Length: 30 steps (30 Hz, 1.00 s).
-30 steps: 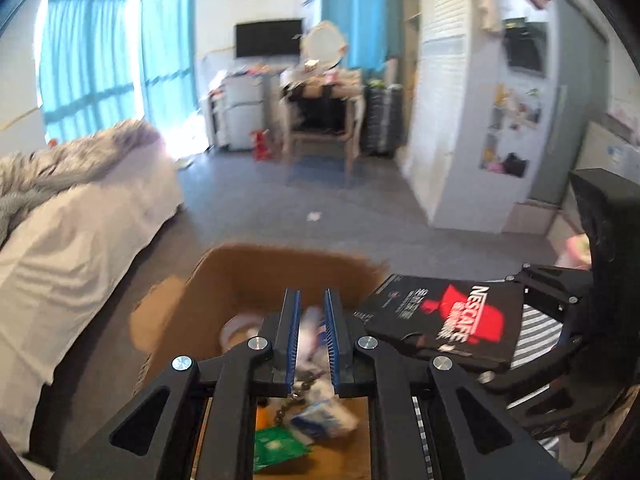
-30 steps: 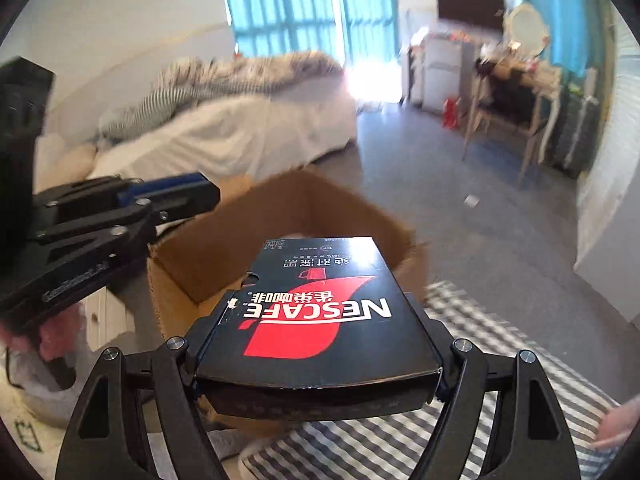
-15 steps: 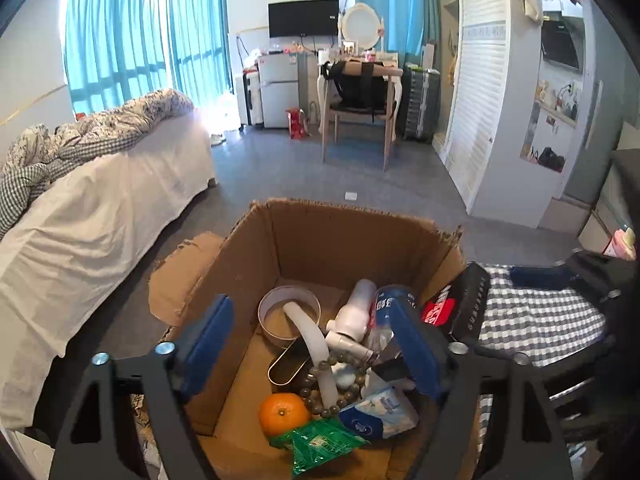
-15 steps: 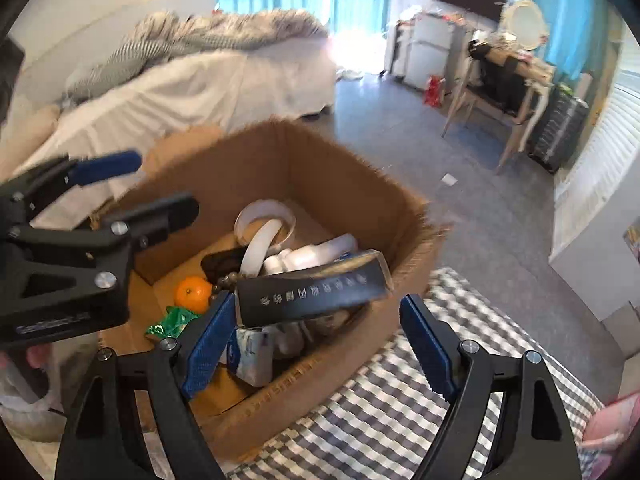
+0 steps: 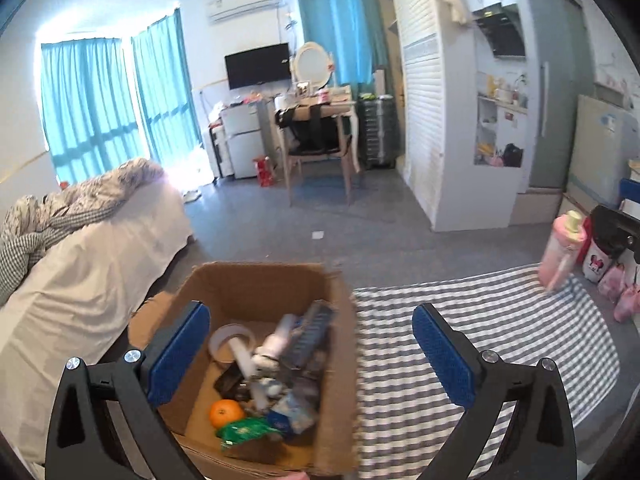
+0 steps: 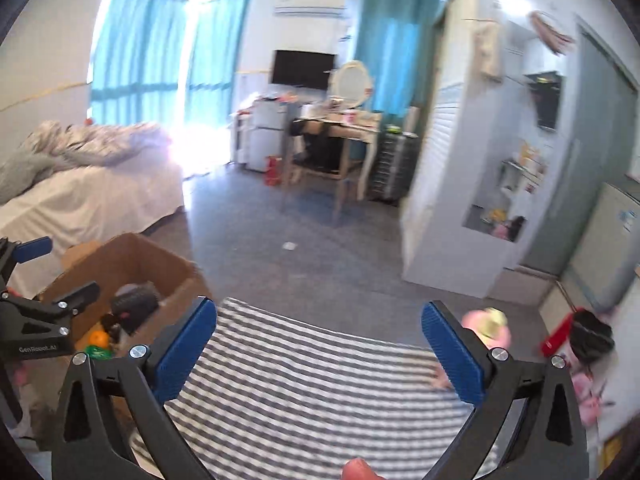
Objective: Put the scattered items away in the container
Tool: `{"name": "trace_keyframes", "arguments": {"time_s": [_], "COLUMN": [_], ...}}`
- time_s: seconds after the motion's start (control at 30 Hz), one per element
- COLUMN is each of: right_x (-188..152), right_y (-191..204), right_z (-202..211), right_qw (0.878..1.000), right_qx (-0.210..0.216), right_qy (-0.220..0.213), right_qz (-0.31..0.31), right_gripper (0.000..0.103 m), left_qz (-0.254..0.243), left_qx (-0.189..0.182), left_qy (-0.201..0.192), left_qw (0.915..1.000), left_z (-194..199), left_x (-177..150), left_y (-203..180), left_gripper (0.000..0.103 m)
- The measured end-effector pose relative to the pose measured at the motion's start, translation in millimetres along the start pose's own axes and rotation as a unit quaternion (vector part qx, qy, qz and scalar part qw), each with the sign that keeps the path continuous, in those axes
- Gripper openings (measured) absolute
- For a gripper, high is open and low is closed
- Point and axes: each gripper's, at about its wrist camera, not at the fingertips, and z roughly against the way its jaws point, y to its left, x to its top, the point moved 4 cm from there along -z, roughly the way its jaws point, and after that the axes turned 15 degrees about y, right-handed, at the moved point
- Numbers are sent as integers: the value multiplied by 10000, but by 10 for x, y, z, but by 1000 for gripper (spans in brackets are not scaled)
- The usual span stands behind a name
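Cardboard box (image 5: 256,284) with orange (image 5: 226,413), coffee box (image 5: 307,334).

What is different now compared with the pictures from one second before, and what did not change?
The right gripper let go of the dark coffee box, which now lies inside the cardboard box; this gripper then swung right, over the striped cloth. The left gripper opened over the box and is empty. The orange and green packet stayed in place.

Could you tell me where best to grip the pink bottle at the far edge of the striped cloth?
Probably across the mid-body of the pink bottle, coming from the side: it appears upright and narrow. Its outline is blurred, so this is tentative.
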Motion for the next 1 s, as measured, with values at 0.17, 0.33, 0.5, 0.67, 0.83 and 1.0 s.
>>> {"name": "trace_keyframes", "arguments": {"time_s": [0.17,0.33,0.5,0.67,0.83,1.0], "right_x": [-428,-917,-1213,-1292,-1306,-1321], "right_y": [-382,-541,-635,-652,-618,-601], "right_z": [76,-114,-167,-178,-218,-267], "right_qw": [9990,9961,9933,9922,9921,9919], "right_qx": [-250,-127,96,21,-4,-6], "right_qy": [178,617,763,793,825,904], "right_qz": [-329,-615,-860,-965,-942,-894], "right_gripper": [103,103,103,103,103,103], "left_qz": [84,221,198,161,196,182], "left_qx": [-82,-40,172,138,84,70], "left_qy": [47,184,286,442,465,535], "left_qw": [9999,9996,9992,9988,9987,9984], "left_z": [55,19,-11,-61,-79,-120], "left_x": [-107,-362,-549,-623,-633,-640], "left_y": [-384,-620,-716,-745,-710,-717], "left_gripper": [103,103,103,103,103,103]}}
